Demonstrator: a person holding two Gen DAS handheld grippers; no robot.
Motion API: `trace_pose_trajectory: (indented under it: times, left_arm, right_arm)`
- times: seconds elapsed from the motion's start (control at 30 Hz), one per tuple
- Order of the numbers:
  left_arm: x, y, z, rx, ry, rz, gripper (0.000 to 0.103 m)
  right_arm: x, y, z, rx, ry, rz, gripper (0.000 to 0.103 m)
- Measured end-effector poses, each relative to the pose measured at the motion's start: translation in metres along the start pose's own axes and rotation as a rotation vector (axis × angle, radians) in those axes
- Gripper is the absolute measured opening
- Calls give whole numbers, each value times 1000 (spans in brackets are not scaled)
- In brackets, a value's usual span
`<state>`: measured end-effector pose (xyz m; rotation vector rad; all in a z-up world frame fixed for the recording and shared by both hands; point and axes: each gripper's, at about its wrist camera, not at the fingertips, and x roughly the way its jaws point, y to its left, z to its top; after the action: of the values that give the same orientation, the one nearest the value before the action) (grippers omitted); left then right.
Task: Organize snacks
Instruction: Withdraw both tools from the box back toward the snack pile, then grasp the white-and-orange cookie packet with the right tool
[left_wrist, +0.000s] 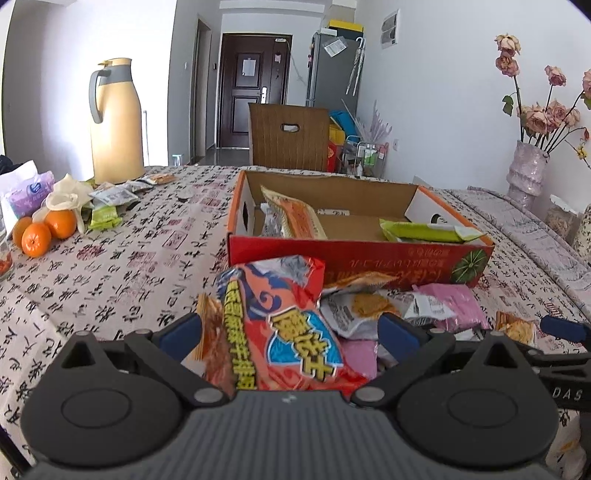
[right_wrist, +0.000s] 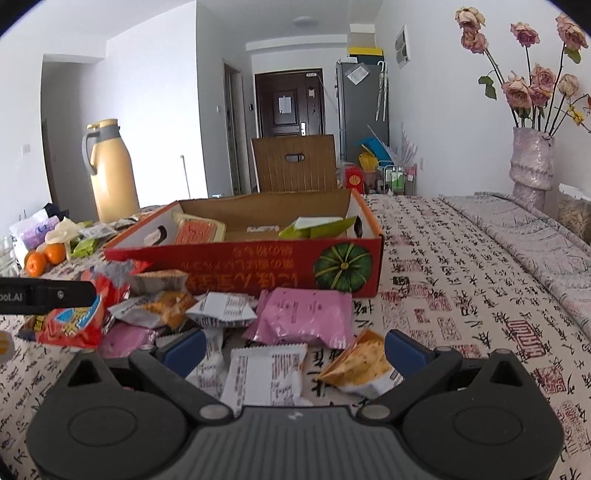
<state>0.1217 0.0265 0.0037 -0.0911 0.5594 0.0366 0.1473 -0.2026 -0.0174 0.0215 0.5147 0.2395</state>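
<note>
While the left tongs (left_wrist: 290, 328) stand spread around a red snack bag (left_wrist: 284, 332), nothing is pinched yet. The bag is crinkly, with big yellow letters, and tilts up toward the red box (left_wrist: 354, 258) just ahead, where snacks go. The right tongs (right_wrist: 295, 349) are spread too, over a white packet (right_wrist: 264, 373).
</note>
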Motion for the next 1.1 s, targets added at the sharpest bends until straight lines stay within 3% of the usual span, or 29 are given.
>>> trace_pose_trajectory:
  times: [0.27, 0.4, 0.57, 0.67, 0.87, 0.97, 1.1]
  left_arm:
    - [-1, 3, -2, -11, 10, 8, 103]
    - [1, 2, -2, -7, 16, 5, 103]
    - [3, 2, -3, -9, 25, 12, 103]
    - [4, 1, -4, -7, 30, 16, 103]
    - [7, 0, -5, -7, 38, 19, 103]
    - [7, 0, -6, -6, 39, 21, 103]
    - [8, 1, -6, -9, 46, 26, 103]
  right_arm:
    - [2, -22, 3, 26, -13, -104, 103]
    - [16, -35, 2, 17, 36, -181, 103]
    - [36, -45, 1, 45, 111, -204, 103]
    - [43, -47, 1, 61, 132, -203, 95]
    - [44, -45, -3, 48, 149, -163, 61]
    - [42, -44, -5, 43, 135, -165, 59]
    - [35, -46, -3, 54, 96, -164, 48]
